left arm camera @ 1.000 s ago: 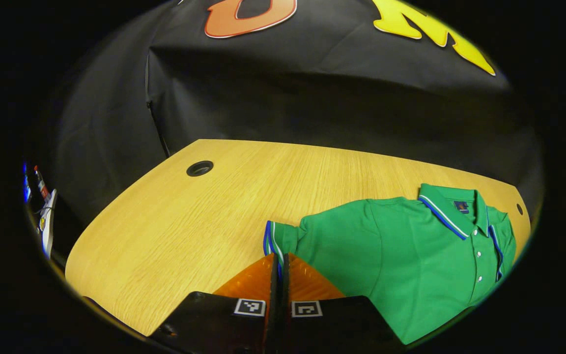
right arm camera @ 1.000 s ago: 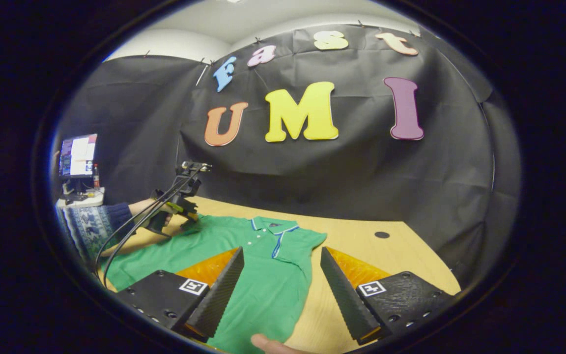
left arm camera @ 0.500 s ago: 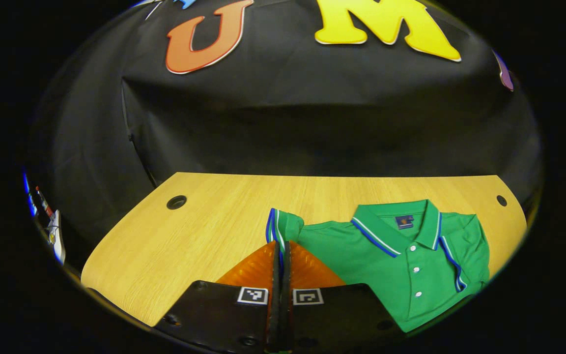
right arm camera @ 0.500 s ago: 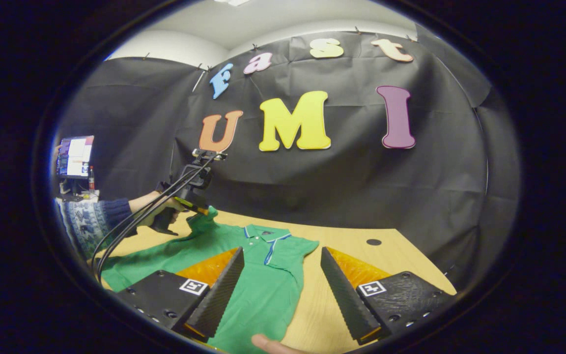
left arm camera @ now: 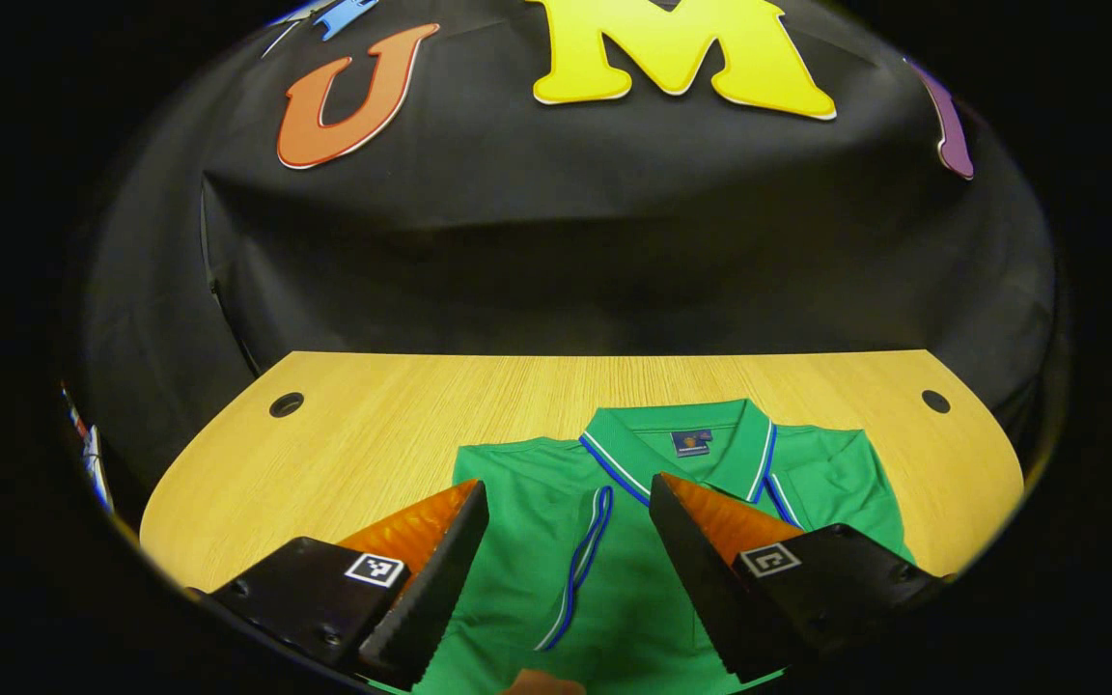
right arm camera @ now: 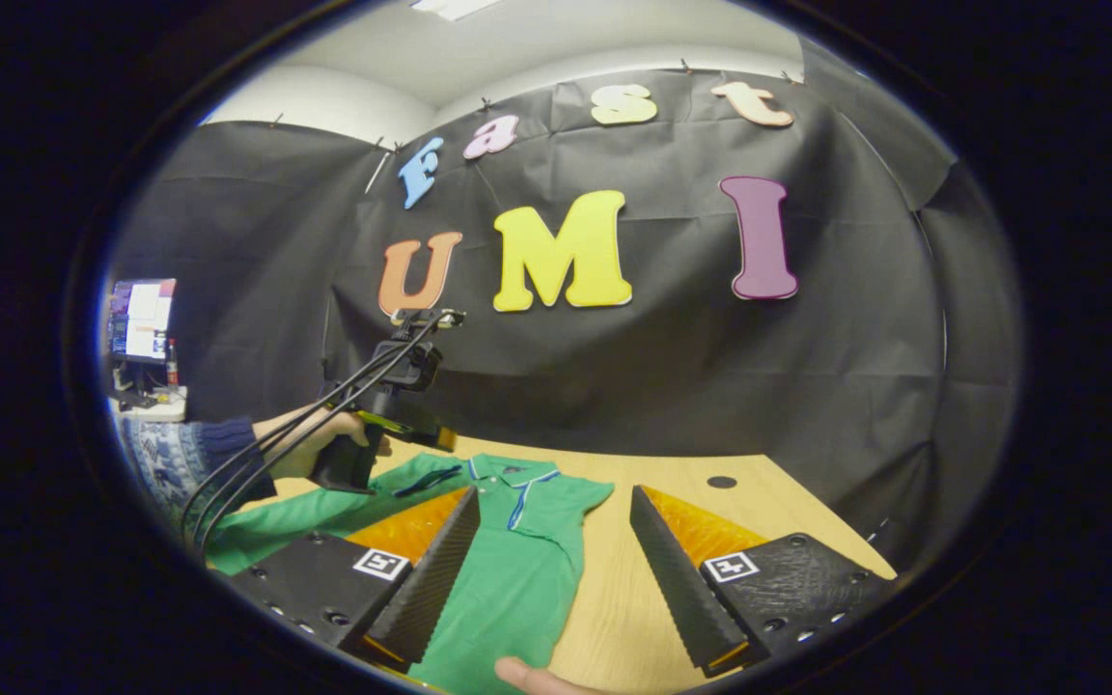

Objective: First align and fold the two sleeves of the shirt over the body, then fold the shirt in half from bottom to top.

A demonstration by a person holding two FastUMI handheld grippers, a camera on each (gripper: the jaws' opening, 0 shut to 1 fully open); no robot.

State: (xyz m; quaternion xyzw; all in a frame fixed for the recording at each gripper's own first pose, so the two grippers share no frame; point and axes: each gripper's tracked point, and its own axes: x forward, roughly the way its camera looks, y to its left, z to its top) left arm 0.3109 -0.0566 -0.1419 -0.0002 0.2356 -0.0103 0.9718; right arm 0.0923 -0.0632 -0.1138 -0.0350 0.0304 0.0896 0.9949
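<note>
Left gripper (left arm camera: 566, 541) spread wide, released, hovering over green shirt (left arm camera: 633, 598) flat on worktop (left arm camera: 373, 415). Left sleeve (left arm camera: 580, 550) folded across body, directly below and between fingers. Right gripper (right arm camera: 551, 565) also spread, holding nothing, poised over shirt's far side, likely for other sleeve.

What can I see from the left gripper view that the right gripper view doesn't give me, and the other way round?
Left gripper view: the striped cuff of one sleeve, folded over the chest, between the open left tongs. Right gripper view: a hand holding those tongs, a monitor off to the side, and the open right tongs. Both: the green shirt lying on the wooden table.
</note>
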